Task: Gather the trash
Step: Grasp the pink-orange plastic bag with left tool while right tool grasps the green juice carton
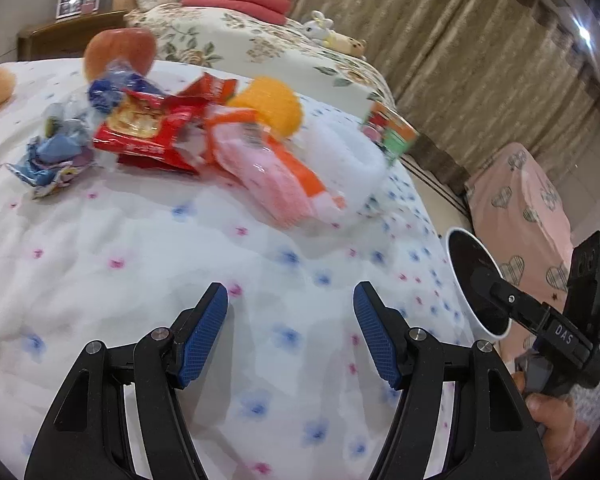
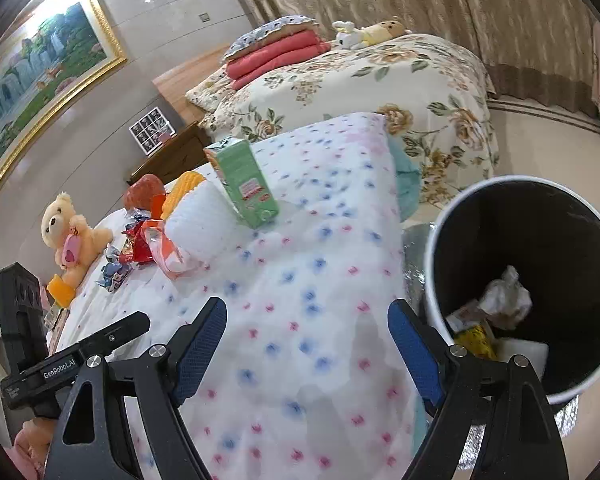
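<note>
The trash still to be gathered lies in a loose heap on the dotted quilt [image 1: 140, 280], and every place below is given from the red snack wrapper [image 1: 148, 132] at the heart of that heap. Just to its left sits a crumpled blue wrapper [image 1: 48, 160]; touching its right side is a pink and orange plastic bag [image 1: 268, 172], whose long axis slants away from the red wrapper down toward the near right. Beyond that bag, further right, stands a green carton [image 2: 242, 184], upright at the quilt's edge. The left gripper [image 1: 290, 334] hangs over bare quilt, well short of the red wrapper, jaws spread wide with nothing between them; the heap lies ahead of it and slightly to the left. The right gripper [image 2: 306, 346] is likewise spread and empty, and it hangs farther from the red wrapper, off toward the bin [image 2: 432, 280], which stands on the floor beside the bed with some crumpled scraps already in it. By my judgement the left gripper is the nearer one, and the pink and orange bag is the piece closest to it, so reaching forward should meet that bag's near end first.
</note>
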Tool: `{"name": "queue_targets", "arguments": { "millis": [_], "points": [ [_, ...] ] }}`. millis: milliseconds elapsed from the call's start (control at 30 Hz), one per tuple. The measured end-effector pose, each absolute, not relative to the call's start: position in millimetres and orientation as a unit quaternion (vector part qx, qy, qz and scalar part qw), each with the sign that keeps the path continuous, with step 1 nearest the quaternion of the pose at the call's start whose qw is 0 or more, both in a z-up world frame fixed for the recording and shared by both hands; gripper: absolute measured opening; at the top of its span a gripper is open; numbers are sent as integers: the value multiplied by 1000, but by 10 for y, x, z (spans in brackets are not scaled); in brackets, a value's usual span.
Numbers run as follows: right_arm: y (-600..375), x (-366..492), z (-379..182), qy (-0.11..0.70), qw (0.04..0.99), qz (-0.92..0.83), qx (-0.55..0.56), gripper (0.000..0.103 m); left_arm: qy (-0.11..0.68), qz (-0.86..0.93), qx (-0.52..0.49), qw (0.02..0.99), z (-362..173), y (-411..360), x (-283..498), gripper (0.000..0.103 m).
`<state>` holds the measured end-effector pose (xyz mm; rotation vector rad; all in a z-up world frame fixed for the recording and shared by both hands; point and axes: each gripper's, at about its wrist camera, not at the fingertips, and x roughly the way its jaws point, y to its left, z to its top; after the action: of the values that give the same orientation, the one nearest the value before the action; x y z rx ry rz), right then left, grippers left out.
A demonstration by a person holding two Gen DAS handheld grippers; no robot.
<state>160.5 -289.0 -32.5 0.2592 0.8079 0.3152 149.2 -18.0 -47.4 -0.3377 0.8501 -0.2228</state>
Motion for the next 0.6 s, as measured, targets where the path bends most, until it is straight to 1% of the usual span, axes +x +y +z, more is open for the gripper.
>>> {"name": "queue_targets", "arguments": {
  "millis": [267,367,467,533,600],
  "points": [
    [-2654,1898,-319,380,902,172,111,82,406,-86,-191,889,-440,47,1671,67],
    [-2564,2018,-322,382,901,181,101,77,404,-86,-203,888,-413,72,1781,67],
    [-2505,2141,-342,386,898,187,97,69,402,-88,-208,887,-395,72,1911,67],
    [-2471,2233,-361,391,896,188,97,62,405,-89,-212,885,-412,71,2020,67],
    [-2442,2328,-374,394,893,192,98,62,409,-89,-219,881,-450,80,2092,67]
  ]
}}
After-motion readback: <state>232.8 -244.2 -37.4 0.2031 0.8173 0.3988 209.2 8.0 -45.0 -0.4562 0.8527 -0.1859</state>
